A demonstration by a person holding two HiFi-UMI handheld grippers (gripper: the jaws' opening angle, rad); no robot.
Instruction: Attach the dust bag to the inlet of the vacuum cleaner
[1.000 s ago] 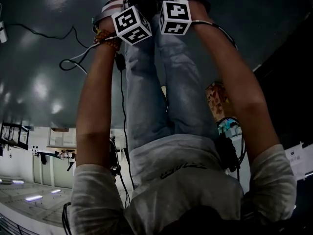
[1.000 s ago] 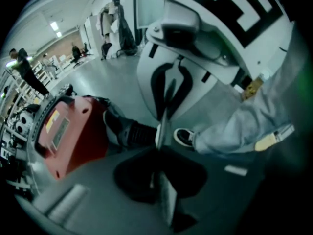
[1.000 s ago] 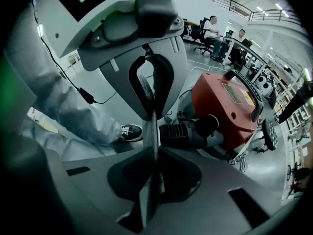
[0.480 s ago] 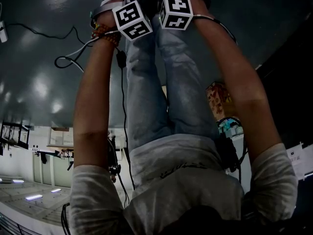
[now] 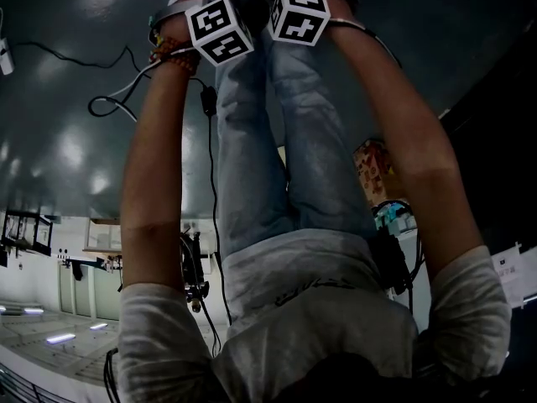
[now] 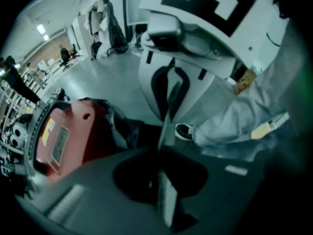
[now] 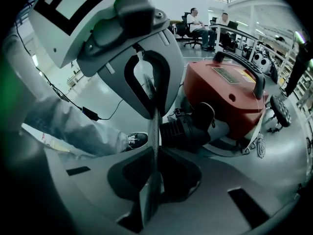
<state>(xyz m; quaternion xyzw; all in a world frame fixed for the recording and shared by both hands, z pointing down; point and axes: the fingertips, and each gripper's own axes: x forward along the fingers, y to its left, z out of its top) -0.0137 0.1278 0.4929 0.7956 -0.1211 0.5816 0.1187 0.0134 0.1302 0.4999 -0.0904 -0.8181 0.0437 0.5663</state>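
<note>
The red vacuum cleaner [image 7: 225,97] lies on the grey floor, its black ribbed inlet hose [image 7: 188,131] pointing toward me. It shows again as a red body [image 6: 63,138] at the left of the left gripper view. I see no dust bag in any view. My left gripper [image 6: 165,136] is shut, its jaws meeting along a thin seam with nothing visible between them. My right gripper [image 7: 154,126] is likewise shut. In the head view only the two marker cubes, left [image 5: 218,30] and right [image 5: 299,13], show side by side at the top edge; the jaws are hidden there.
The person's jeans-clad legs [image 5: 277,141] and a dark shoe [image 7: 134,140] are between me and the vacuum. A black cable [image 5: 109,103] loops over the floor at the left. Seated people [image 7: 198,21] and shelving are far behind the vacuum.
Both arms have stretched a little further out, so the two marker cubes have slid toward the top edge of the head view. The cable loop shifted slightly left.
</note>
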